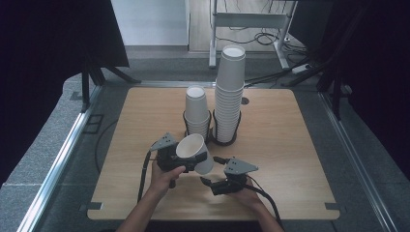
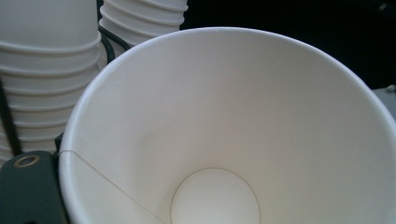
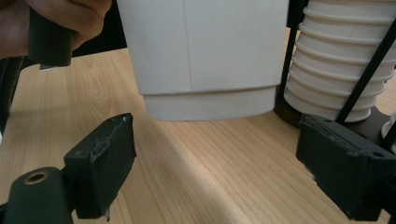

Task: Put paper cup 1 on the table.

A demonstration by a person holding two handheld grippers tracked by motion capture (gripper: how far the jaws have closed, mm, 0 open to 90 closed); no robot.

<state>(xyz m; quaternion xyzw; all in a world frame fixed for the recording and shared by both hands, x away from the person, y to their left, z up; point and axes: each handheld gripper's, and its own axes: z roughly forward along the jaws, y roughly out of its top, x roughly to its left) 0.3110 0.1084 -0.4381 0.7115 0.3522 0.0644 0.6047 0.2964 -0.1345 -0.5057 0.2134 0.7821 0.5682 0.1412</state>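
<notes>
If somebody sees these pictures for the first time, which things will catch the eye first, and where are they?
The tall stack of white paper cups in a black wire holder stands at the far middle of the wooden table, with a shorter stack at its left. Nearer the person, the left gripper holds a single white paper cup tilted above the table. The right gripper waits beside it, jaws open.

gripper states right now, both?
Left gripper: closed on a paper cup, held off the table.
Right gripper: open, nothing between the jaws.
</notes>
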